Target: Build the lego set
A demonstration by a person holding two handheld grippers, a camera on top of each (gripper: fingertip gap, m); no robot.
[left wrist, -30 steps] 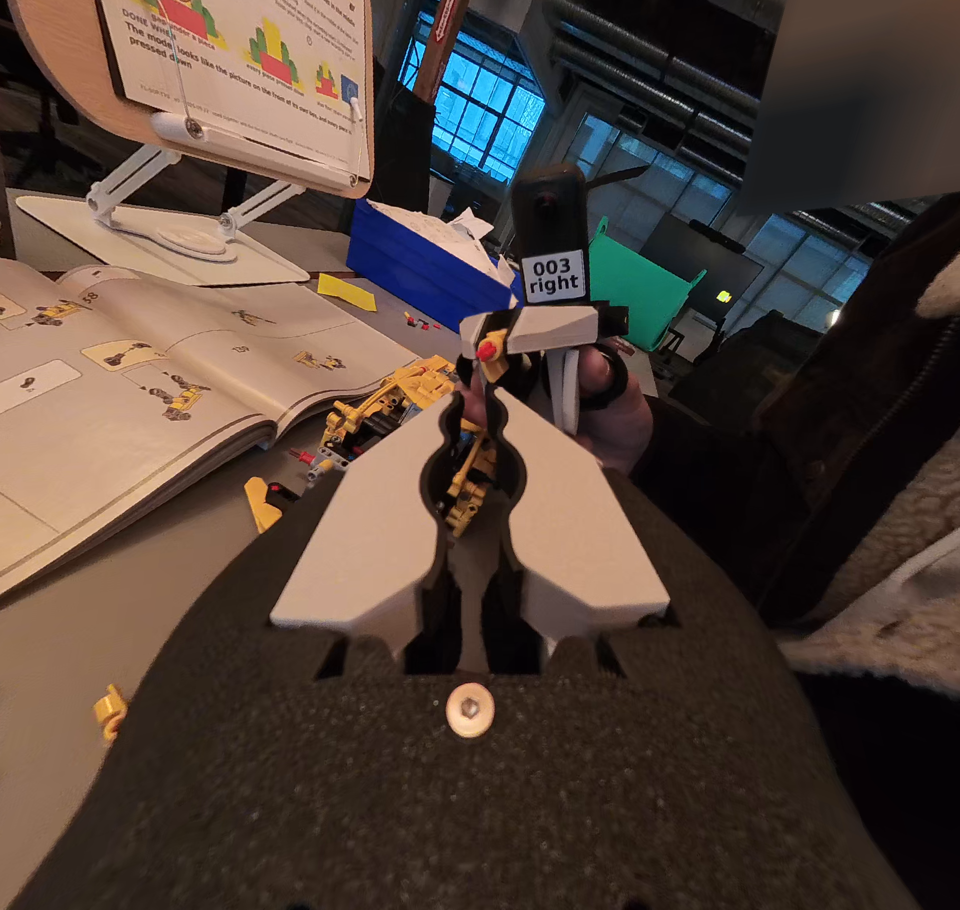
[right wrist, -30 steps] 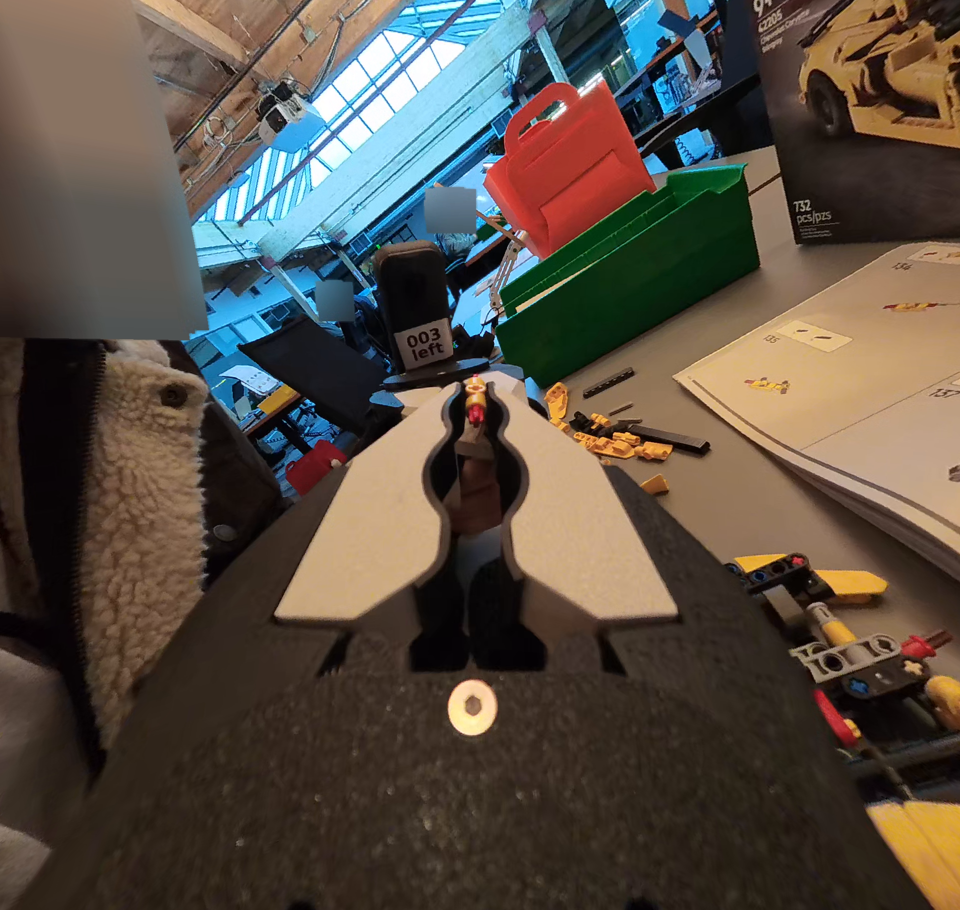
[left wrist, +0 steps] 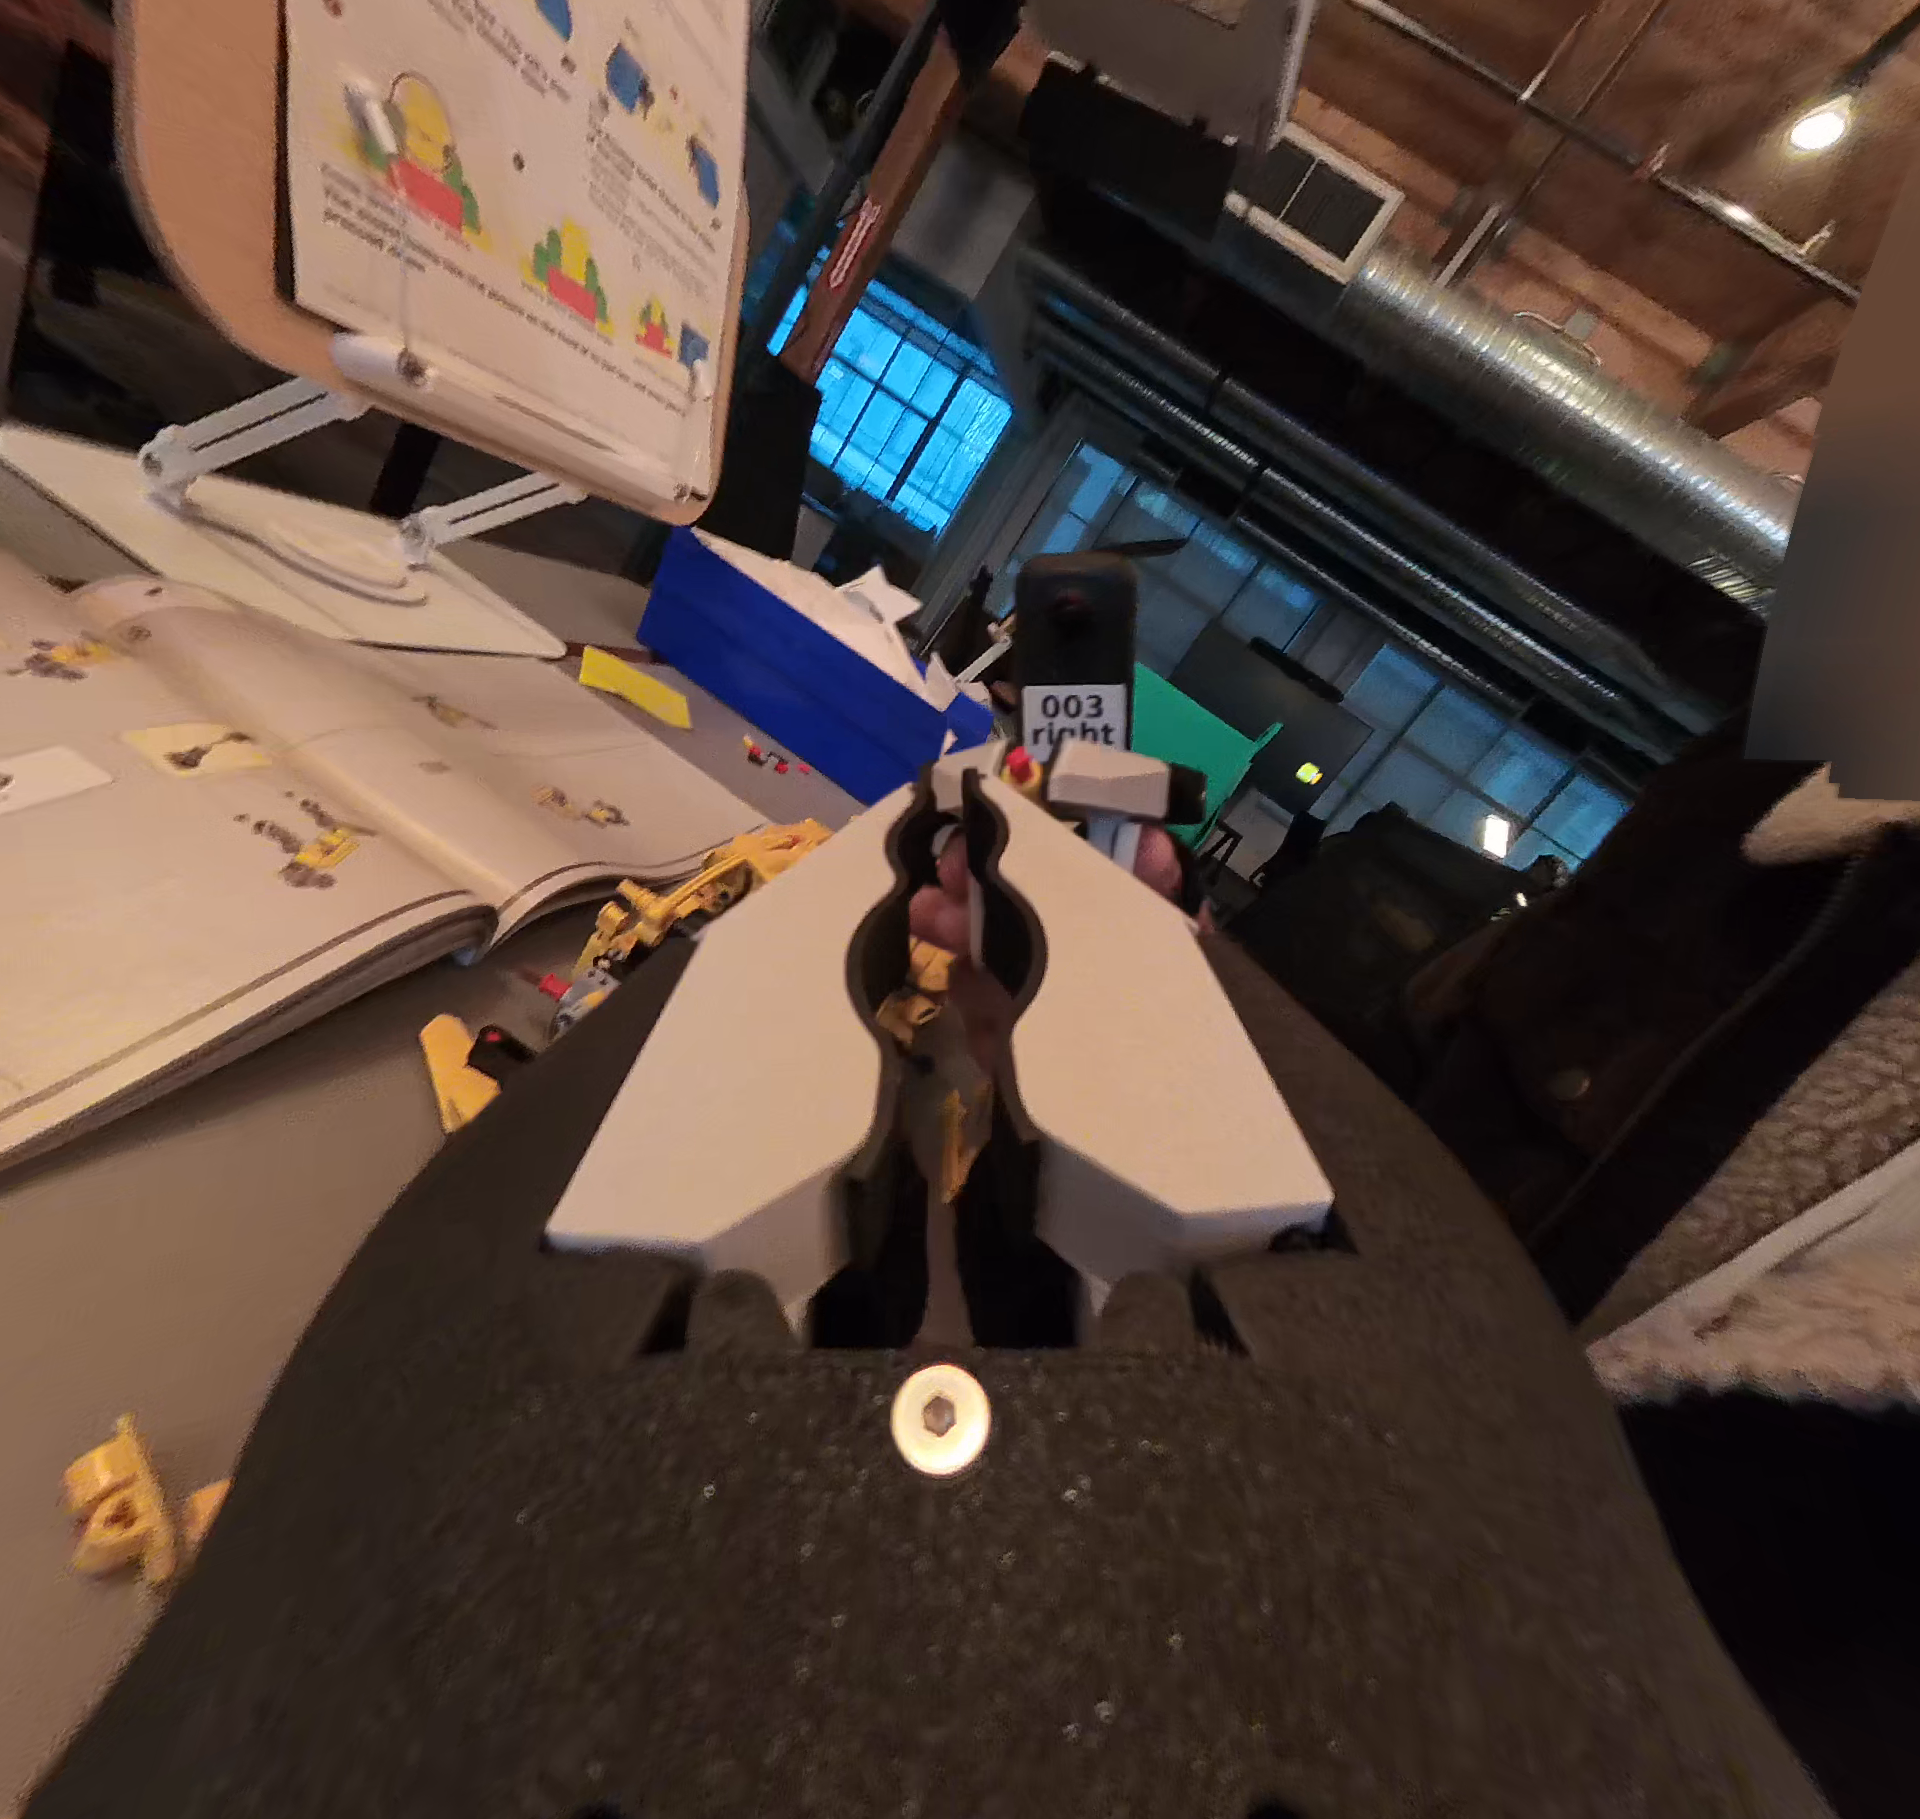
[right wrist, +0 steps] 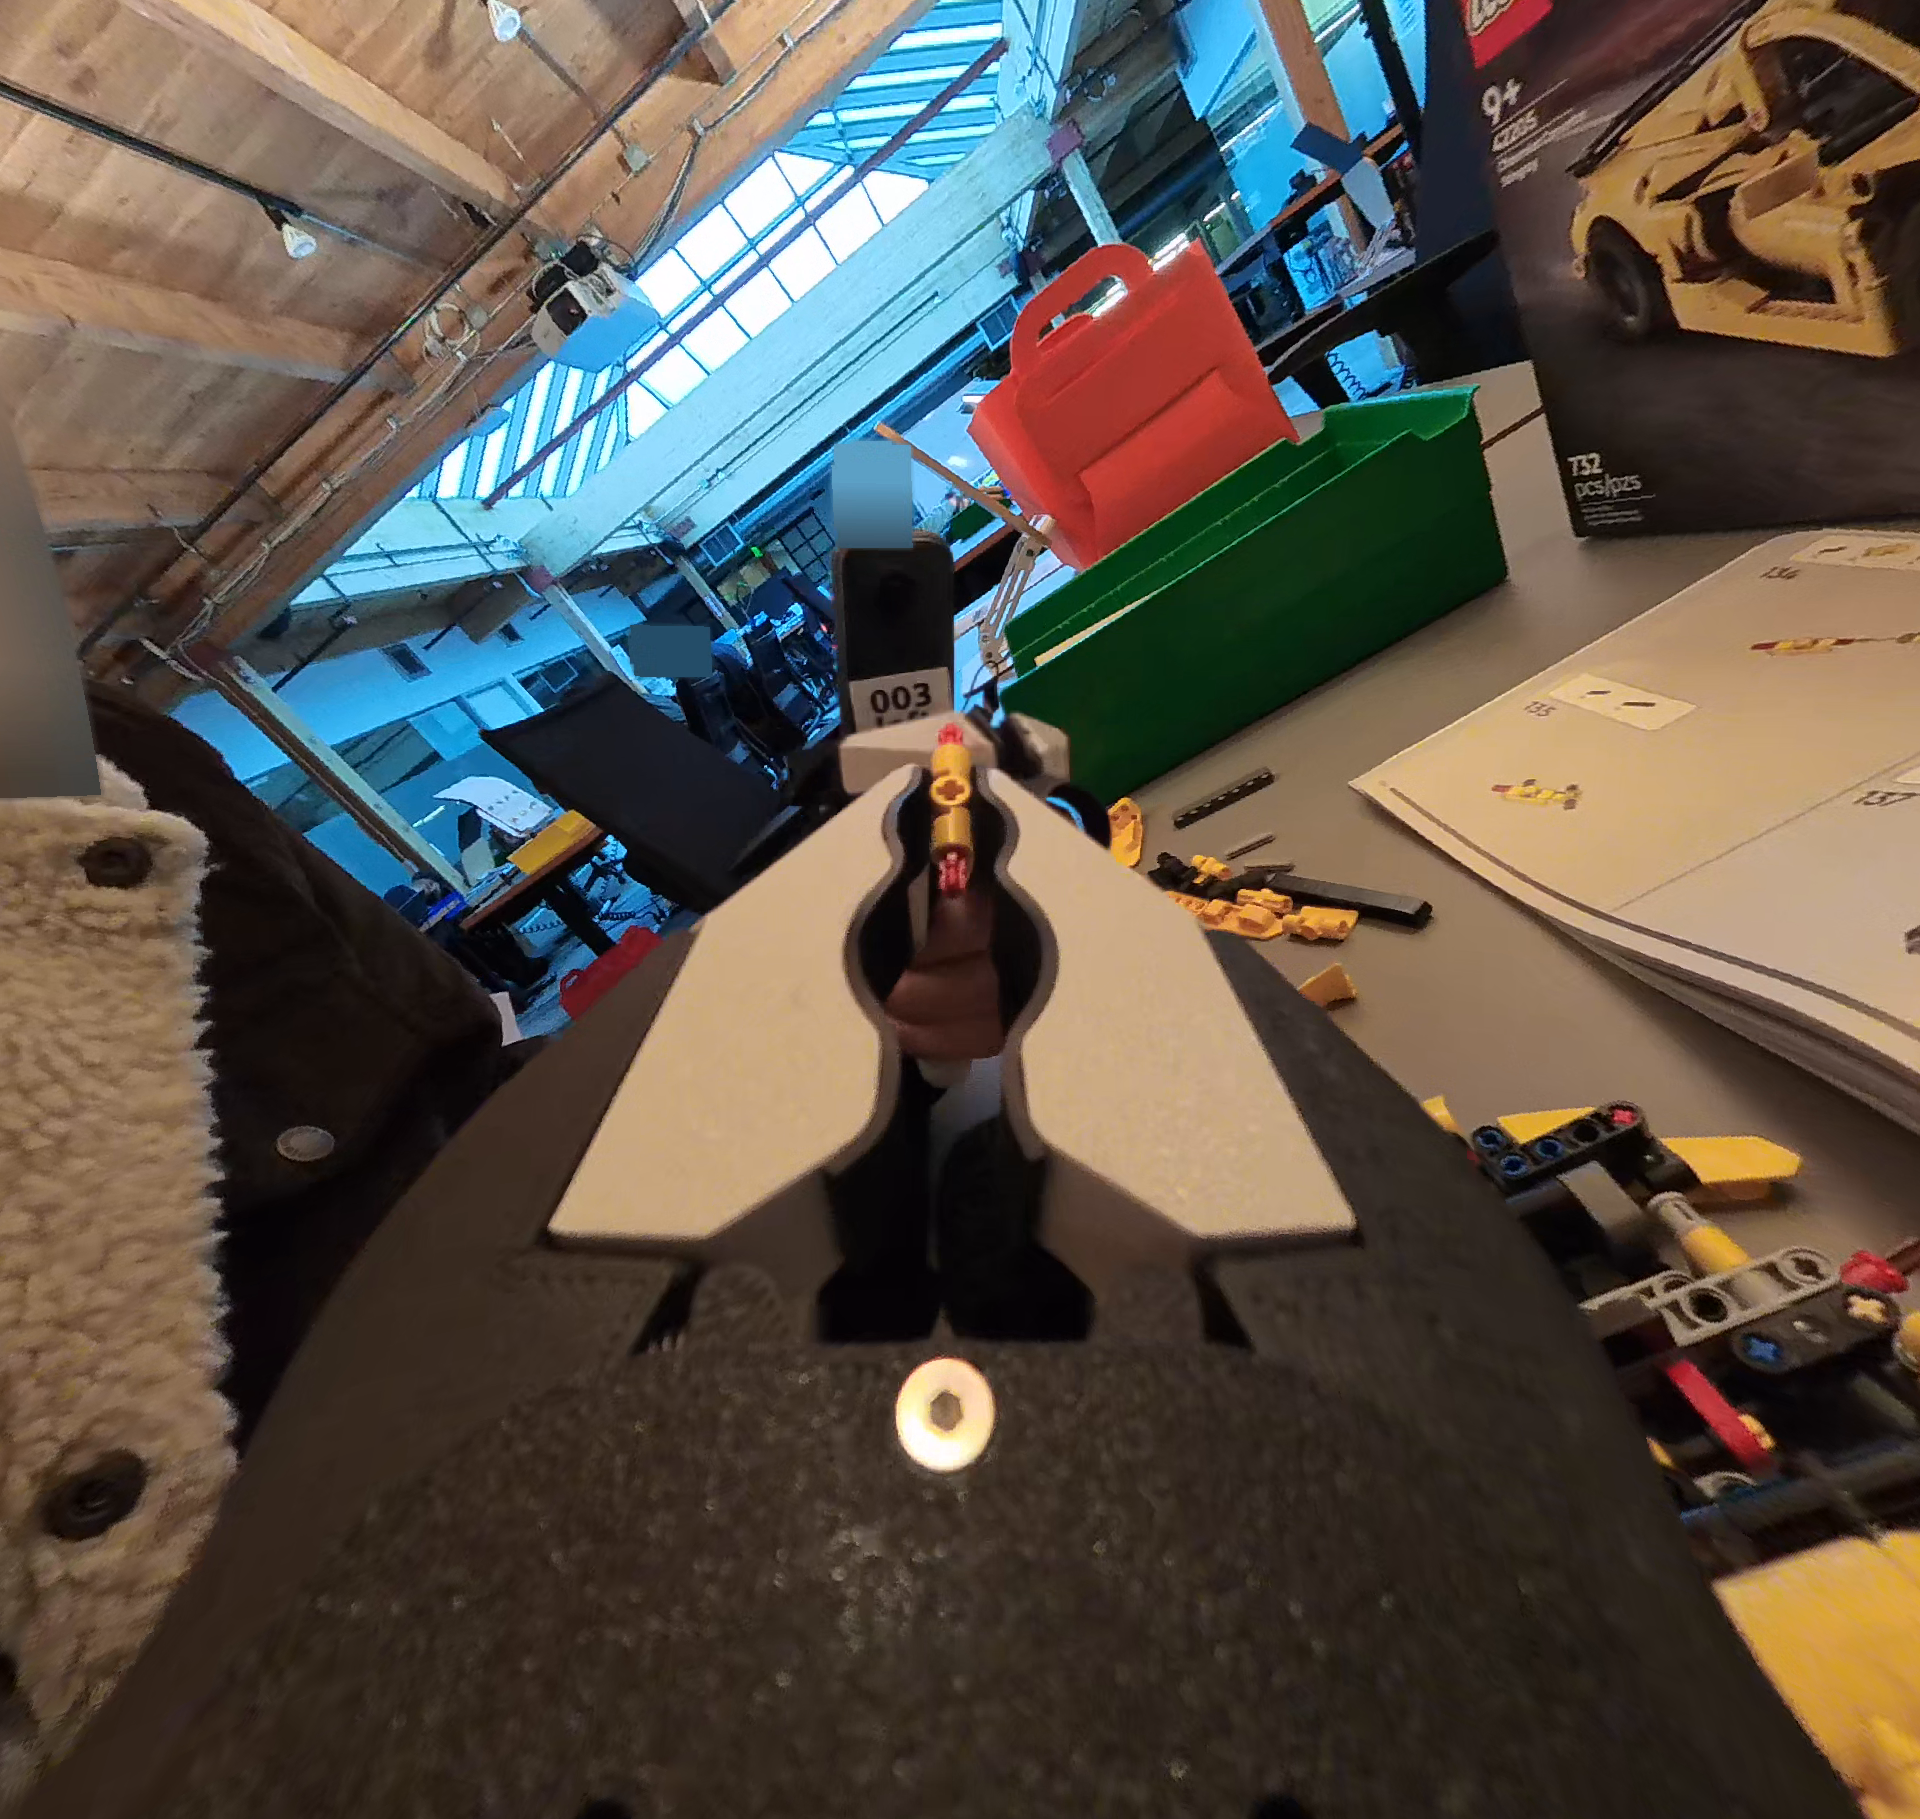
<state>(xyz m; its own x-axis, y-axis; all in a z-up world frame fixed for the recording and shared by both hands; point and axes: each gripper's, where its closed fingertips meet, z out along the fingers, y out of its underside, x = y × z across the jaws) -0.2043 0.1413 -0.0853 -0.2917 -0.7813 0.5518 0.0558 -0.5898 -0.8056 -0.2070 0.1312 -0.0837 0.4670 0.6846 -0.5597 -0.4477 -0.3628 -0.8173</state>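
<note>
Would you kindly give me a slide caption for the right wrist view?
Right gripper pinching a small yellow connector on a red axle, facing the left gripper above a table strewn with parts.

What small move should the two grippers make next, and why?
Probably ease the left gripper slightly sideways toward the yellow connector with red axle. The right gripper pinches that piece upright at its tips. In the left wrist view it sits just beside the shut left tips, not in line.

Yellow connector [right wrist: 951, 808] w/ red axle; green bin [right wrist: 1299, 616]; blue box [left wrist: 790, 663].
</note>
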